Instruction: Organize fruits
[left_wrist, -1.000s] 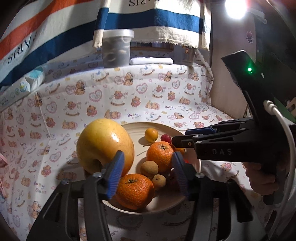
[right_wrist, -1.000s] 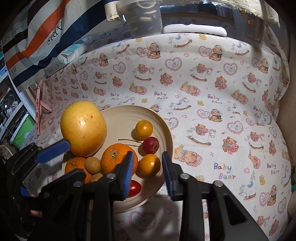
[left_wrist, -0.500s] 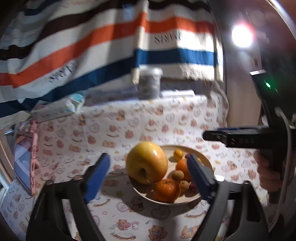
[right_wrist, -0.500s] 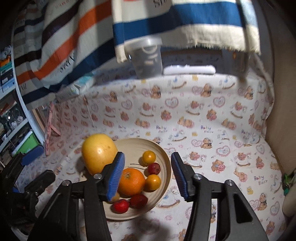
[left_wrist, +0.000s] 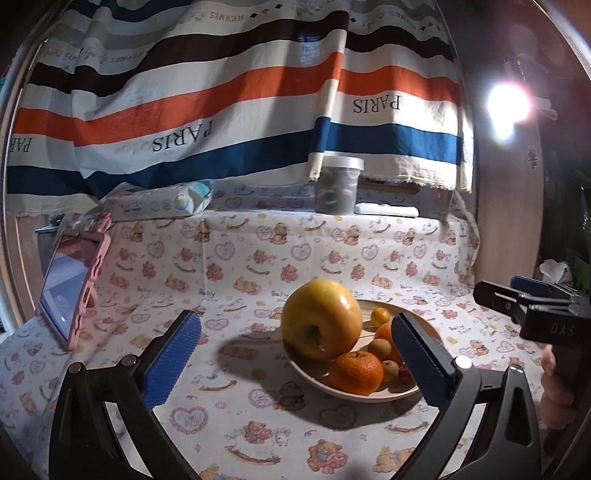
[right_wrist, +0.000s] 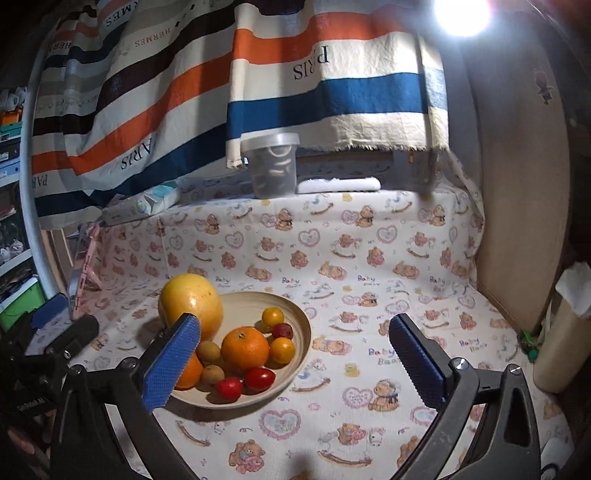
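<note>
A cream bowl (right_wrist: 295, 332) sits on the bear-print cloth and holds a big yellow fruit (right_wrist: 190, 304), oranges (right_wrist: 245, 349), small yellow fruits (right_wrist: 272, 316), brown longans (right_wrist: 208, 350) and red tomatoes (right_wrist: 259, 379). The bowl (left_wrist: 306, 373) also shows in the left wrist view, with the yellow fruit (left_wrist: 320, 323) and an orange (left_wrist: 355, 373). My left gripper (left_wrist: 295, 365) is open and empty, held back from the bowl. My right gripper (right_wrist: 291, 362) is open and empty, also back from the bowl.
A pink-cased tablet (left_wrist: 72, 286) leans at the left. A lidded plastic tub (right_wrist: 273, 164), a wipes pack (left_wrist: 159, 203) and a white flat object (right_wrist: 338, 183) sit on the back ledge under a striped towel. A wooden panel (right_wrist: 517, 203) bounds the right.
Both grippers pulled up and back from the bowl and opened wider. The fruits stayed in the bowl.
</note>
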